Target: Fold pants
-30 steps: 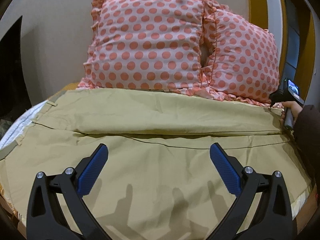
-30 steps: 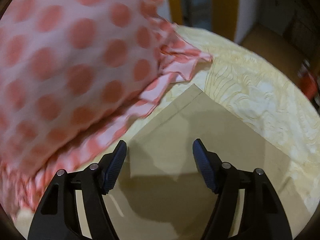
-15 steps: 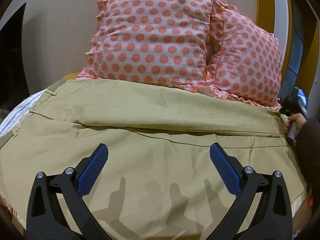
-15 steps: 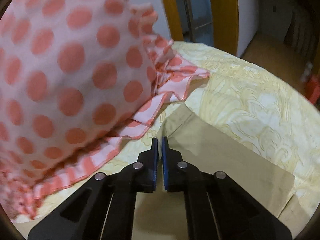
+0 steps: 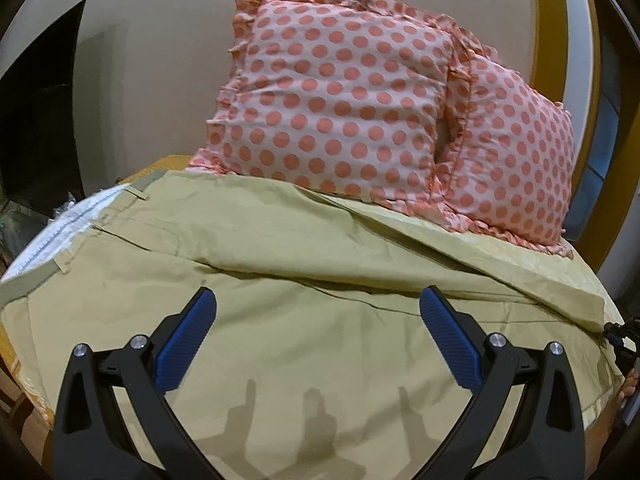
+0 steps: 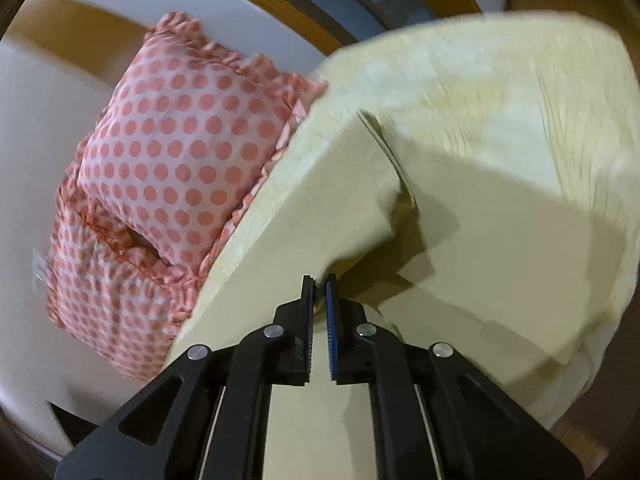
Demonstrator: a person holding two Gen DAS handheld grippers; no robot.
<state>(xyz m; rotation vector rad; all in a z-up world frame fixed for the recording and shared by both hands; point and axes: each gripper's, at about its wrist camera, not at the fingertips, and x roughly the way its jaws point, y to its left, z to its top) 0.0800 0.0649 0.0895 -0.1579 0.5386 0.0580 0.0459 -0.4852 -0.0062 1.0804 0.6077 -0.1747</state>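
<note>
Khaki pants (image 5: 280,280) lie spread across the bed, waistband with white lining at the left, legs reaching right. My left gripper (image 5: 318,336) is open and empty, hovering over the near leg. My right gripper (image 6: 319,292) is shut on the hem corner of the far pant leg (image 6: 340,208) and holds it lifted and pulled toward the near side; the raised cloth drapes away from the jaws. In the left wrist view the right gripper (image 5: 618,332) shows at the far right edge with the leg's end drawn to it.
Two pink polka-dot pillows (image 5: 344,104) lean against the wall at the bed's head, also in the right wrist view (image 6: 176,152). A pale yellow bedsheet (image 6: 500,92) covers the mattress. A wooden door frame (image 5: 548,20) stands at the right.
My right gripper closed on the far leg's hem corner, then lifted it and pulled it toward the near side. The left gripper stayed open and drifted slightly left.
</note>
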